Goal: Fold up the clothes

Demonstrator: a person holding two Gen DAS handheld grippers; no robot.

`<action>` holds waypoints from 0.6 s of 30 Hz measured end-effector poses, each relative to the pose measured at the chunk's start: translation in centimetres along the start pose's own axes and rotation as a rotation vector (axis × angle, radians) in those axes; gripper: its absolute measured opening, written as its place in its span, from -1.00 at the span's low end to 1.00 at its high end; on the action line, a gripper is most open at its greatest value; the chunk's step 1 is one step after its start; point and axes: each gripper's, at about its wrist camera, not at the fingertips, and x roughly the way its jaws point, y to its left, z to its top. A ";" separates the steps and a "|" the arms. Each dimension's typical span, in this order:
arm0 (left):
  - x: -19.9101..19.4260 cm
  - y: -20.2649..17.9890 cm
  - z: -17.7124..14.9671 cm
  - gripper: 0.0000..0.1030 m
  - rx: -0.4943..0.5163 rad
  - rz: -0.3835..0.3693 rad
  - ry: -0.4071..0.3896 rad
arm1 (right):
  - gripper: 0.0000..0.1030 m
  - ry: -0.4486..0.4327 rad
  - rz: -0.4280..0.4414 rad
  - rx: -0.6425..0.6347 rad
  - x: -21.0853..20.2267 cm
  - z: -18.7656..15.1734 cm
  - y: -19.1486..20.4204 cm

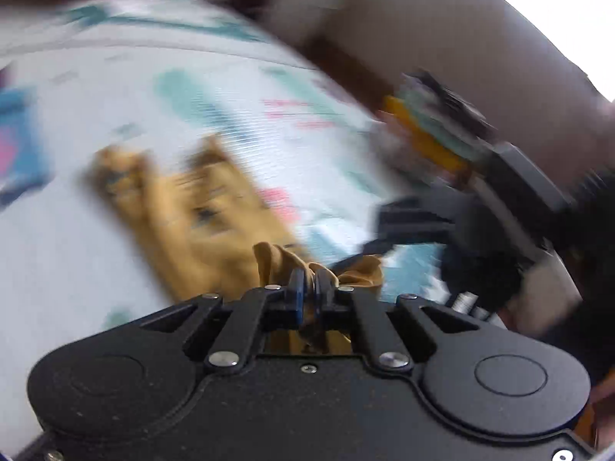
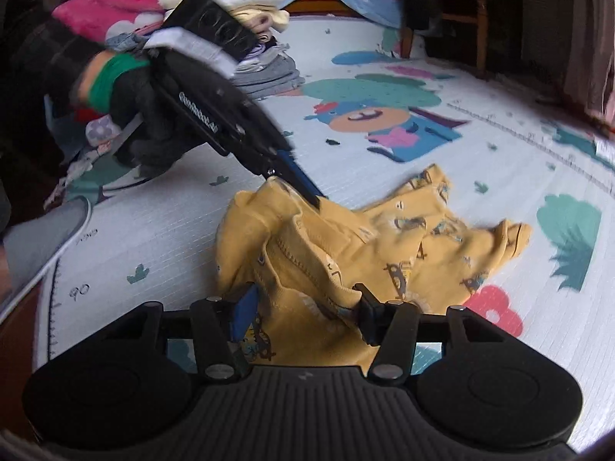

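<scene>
Although a stack of folded clothes (image 2: 265,65) already stands at the far left edge of the play mat (image 2: 480,146), with bedding (image 2: 153,0) piled behind it, the garment in hand is hardly begun. The mat, white with cartoon prints, carries the work. On its near middle lies the yellow garment (image 2: 384,246), a small child's piece with car prints, crumpled and bunched, one end trailing toward the mat's right edge, no clean fold showing. So I judge this item to be at its first step: picked up for spreading, with flattening and every fold left to do.

The left gripper (image 1: 310,288) has its jaws pressed together on a pinch of the yellow cloth at the bunch's far left. The right gripper (image 2: 303,307) stands about half open with a thick fold of the cloth between its fingers; whether the pads press on it I cannot tell.
</scene>
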 end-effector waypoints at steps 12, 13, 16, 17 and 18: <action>0.8 6.0 0.8 -0.05 -0.167 0.073 0.036 | 0.06 0.025 -0.084 -0.023 0.3 0.0 -0.2; -0.3 6.0 0.7 -0.04 -0.195 0.094 -0.014 | 0.06 0.024 -0.089 -0.014 0.3 0.0 -0.4; -3.9 4.6 -0.2 -0.05 -0.217 0.120 -0.131 | 0.06 0.014 -0.100 0.030 0.2 0.0 -1.2; -4.7 3.5 -0.6 -0.04 -0.201 0.089 -0.151 | 0.06 0.015 -0.100 0.041 0.2 -0.1 -1.4; -5.3 2.1 -0.9 -0.05 -0.163 0.048 -0.154 | 0.05 0.014 -0.100 0.045 0.3 -0.1 -1.5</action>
